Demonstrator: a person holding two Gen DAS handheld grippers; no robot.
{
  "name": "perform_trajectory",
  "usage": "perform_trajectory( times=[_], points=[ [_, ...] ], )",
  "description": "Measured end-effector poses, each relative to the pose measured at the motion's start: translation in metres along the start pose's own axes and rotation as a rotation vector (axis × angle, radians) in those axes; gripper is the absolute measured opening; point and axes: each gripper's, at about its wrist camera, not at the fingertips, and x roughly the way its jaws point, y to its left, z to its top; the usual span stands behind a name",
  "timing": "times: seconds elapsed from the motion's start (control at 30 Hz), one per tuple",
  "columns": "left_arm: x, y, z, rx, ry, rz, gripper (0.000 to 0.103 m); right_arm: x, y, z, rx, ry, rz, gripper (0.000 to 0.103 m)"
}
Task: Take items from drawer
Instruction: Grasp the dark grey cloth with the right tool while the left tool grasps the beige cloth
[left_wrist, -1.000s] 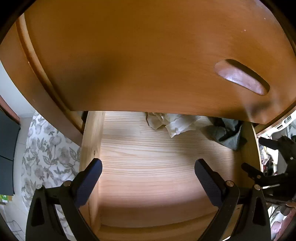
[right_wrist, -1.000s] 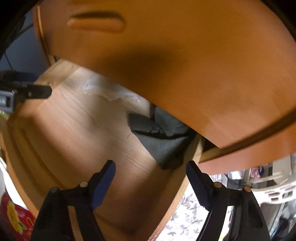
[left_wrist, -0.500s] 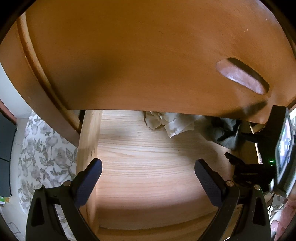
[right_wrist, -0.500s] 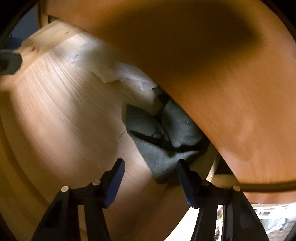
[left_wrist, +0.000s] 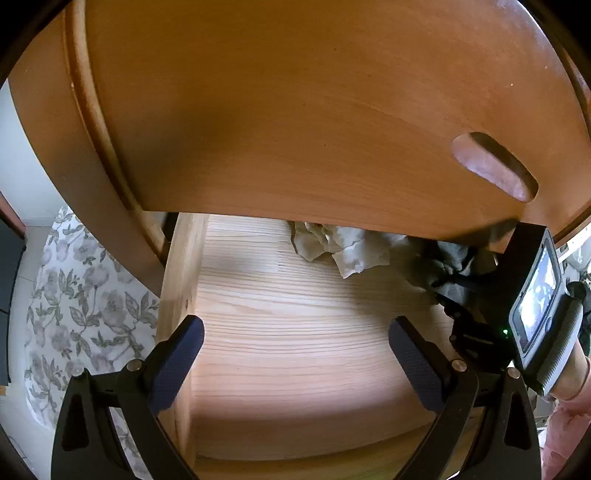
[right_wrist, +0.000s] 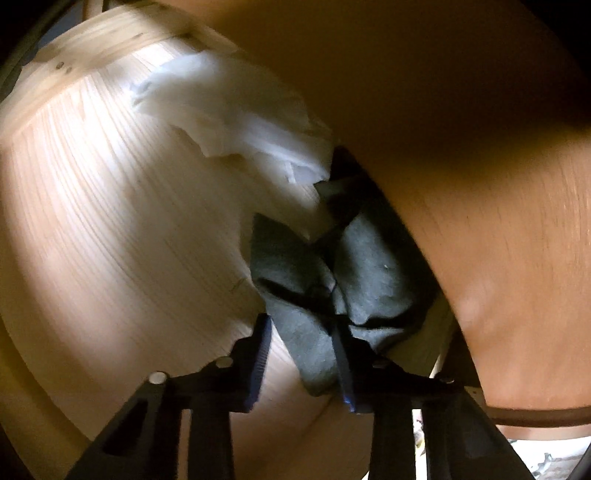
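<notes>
The right tool has dropped in over the last second, rolling as it comes, and its jaws have just been closing with the near edge of the dark green-grey cloth between them. A second ago they stood wide and short of it; now the left pad sits at the cloth's edge and the right pad is pushed into a fold. Whether the pads truly pinch the fabric I cannot tell, because the picture is smeared by motion. If the bite is good, I'd judge the first item is about ready to lift.

The cloth lies in the far right corner of the open drawer, at about 2 o'clock in the left view, half tucked under the shut drawer front above. Touching it at its 10 o'clock side is a crumpled white cloth, also pushed to the back.

The left tool hangs over the bare drawer floor, jaws spread wide, nothing between them.

What stays hidden: the back of both cloths runs under the overhanging front, so how far they reach, or whether anything else lies behind, is not visible. In the left view, the right tool's body and small screen cover part of the dark cloth at 3 o'clock.
</notes>
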Motion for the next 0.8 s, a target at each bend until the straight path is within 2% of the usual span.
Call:
perform_trajectory(
  times=[0.13,0.2,0.4,0.8],
  points=[
    [0.000,-0.001,-0.001,0.003,0.001,-0.003,0.100,0.002,0.006,0.000,-0.013,-0.009,-0.008,0.019],
    [0.000,0.000,-0.001,0.004,0.003,-0.004,0.100,0.003,0.008,-0.002,-0.016,-0.018,-0.017,0.008],
    [0.003,0.000,0.001,0.000,0.005,0.012,0.100,-0.006,0.005,-0.010,0.019,-0.046,0.000,0.006],
    [0.010,-0.011,0.008,0.006,0.000,0.052,0.100,-0.071,-0.023,-0.056,0.158,-0.167,0.153,0.006]
  ],
)
